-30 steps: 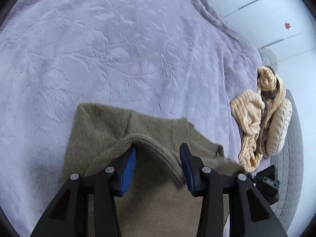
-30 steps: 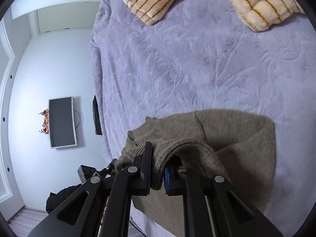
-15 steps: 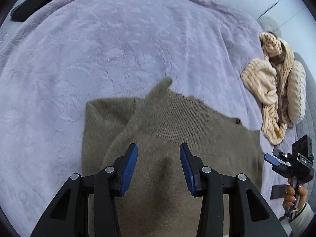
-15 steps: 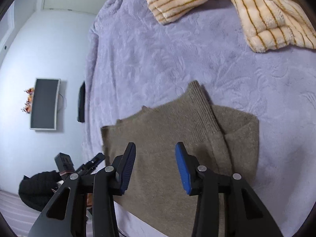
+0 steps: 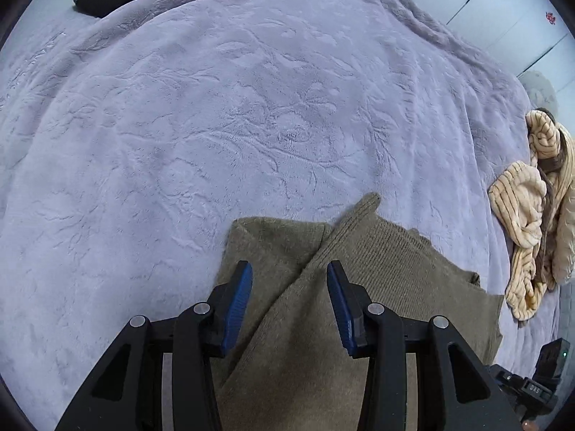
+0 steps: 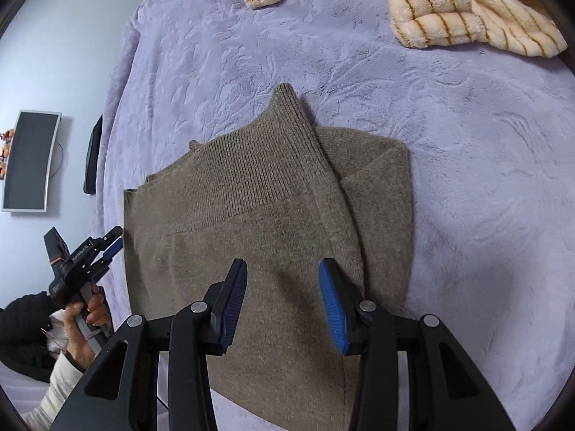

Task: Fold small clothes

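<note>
The left tongs (image 5: 289,303) are wide open and hold nothing. The right tongs (image 6: 284,300) are wide open too, with nothing in them. Both hang just above the brown sweater (image 6: 258,222), which lies folded and flat at the bottom middle of both views. It rests on a soft purple blanket (image 5: 215,115). A fluffy striped cloth (image 6: 467,7) lies at the top right, well apart from the sweater.
</note>
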`<act>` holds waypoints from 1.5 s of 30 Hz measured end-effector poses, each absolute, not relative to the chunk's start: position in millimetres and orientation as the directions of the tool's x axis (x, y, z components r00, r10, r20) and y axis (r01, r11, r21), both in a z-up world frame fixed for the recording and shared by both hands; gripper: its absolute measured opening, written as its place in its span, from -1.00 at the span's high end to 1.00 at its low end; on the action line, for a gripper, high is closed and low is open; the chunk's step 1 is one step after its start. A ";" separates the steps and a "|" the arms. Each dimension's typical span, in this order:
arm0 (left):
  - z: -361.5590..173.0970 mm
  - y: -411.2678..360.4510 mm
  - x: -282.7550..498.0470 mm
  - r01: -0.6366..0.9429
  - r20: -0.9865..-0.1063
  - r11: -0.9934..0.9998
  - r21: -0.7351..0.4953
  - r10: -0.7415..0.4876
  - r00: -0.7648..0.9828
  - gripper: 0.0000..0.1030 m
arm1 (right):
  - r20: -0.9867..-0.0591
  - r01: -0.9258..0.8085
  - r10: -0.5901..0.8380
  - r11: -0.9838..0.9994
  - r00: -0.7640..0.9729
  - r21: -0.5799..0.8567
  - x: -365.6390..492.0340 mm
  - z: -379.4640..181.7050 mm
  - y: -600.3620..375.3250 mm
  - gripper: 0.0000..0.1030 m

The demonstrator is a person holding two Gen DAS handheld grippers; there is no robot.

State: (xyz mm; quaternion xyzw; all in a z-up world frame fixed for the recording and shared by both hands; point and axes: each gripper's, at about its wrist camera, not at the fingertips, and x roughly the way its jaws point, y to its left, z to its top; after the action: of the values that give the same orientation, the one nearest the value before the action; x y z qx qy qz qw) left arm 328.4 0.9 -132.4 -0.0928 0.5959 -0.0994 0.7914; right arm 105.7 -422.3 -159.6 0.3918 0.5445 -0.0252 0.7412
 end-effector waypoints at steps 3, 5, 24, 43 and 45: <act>-123.7 -1.8 305.9 0.116 -0.942 0.975 -0.189 -0.214 0.261 0.13 | -0.842 0.458 0.368 0.715 0.395 0.528 94.6 -151.9 -410.6 0.11; -119.7 -4.1 287.0 0.142 -0.949 0.975 -0.172 -0.203 0.239 0.13 | -0.847 0.457 0.365 0.721 0.387 0.520 84.4 -148.4 -400.8 0.09; -105.8 -11.7 122.4 0.232 -0.979 0.964 -0.130 -0.162 0.126 -0.45 | -0.877 0.455 0.376 0.752 0.299 0.477 -2.6 -139.2 -314.6 -0.14; -95.4 -0.2 58.6 0.176 -0.992 0.981 -0.084 -0.099 0.079 -0.79 | -0.926 0.407 0.240 0.845 0.292 0.347 -0.4 -125.2 -290.2 0.31; -93.5 5.0 55.7 0.159 -0.993 0.984 -0.079 -0.092 0.074 -0.79 | -0.923 0.404 0.242 0.844 0.300 0.353 10.6 -128.2 -291.2 0.31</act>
State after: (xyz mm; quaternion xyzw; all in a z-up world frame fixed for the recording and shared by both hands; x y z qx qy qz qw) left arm 55.7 5.0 -93.5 0.0249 0.6750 -0.0855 0.7325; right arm 10.6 -291.2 -128.2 0.2741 0.5891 -0.0535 0.7583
